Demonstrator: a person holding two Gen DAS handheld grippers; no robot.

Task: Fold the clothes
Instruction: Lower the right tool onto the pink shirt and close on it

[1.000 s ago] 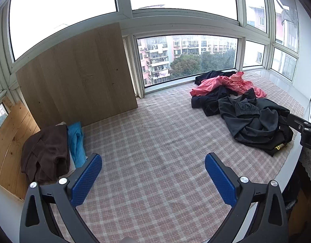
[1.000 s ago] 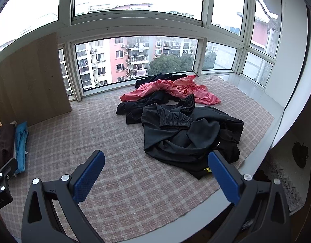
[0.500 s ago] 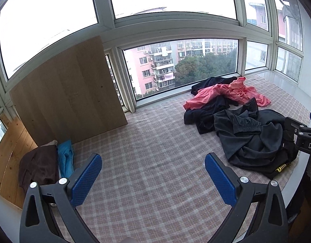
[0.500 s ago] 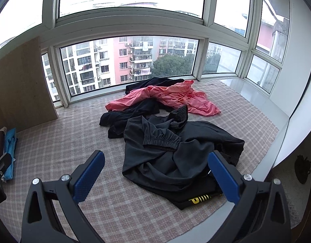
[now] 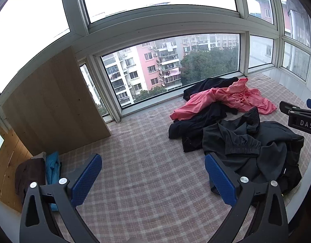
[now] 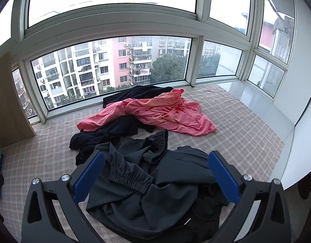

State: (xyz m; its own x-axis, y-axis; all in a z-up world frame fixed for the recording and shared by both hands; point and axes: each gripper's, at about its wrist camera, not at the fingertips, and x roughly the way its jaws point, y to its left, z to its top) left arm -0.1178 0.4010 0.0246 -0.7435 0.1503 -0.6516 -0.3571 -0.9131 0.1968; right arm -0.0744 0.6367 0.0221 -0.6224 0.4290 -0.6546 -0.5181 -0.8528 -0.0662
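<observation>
**A:** How do your grippers stand?

**B:** Your left gripper (image 5: pixel 153 179) has its blue pads spread wide with nothing between them. It hangs over bare checked mat (image 5: pixel 147 182), and its right finger sits just beside the near left edge of the dark grey garment (image 5: pixel 256 154). Your right gripper (image 6: pixel 156 179) is spread just as wide and grips nothing; it hangs over that same dark grey garment (image 6: pixel 155 194), whose cloth shows between the two pads. You cannot tell from these views whether the pads touch the fabric.

**A:** Where are the clothes you have to fold?

**B:** They lie in a loose heap on the right side of the mat. The dark grey garment is nearest you, crumpled, with an elastic waistband (image 6: pixel 130 179) turned up. Just beyond it lies a black garment (image 6: pixel 106 135), and the pink garment (image 6: pixel 155 113) is draped across that, toward the window (image 6: pixel 110 68). Another black piece (image 6: pixel 135 94) shows at the far edge by the glass.

**A:** Anything on the left?

**B:** A brown garment (image 5: pixel 31 172) and a blue one (image 5: pixel 52 167) sit together at the near left, well apart from the heap, below the wooden panel (image 5: pixel 54 103).
</observation>
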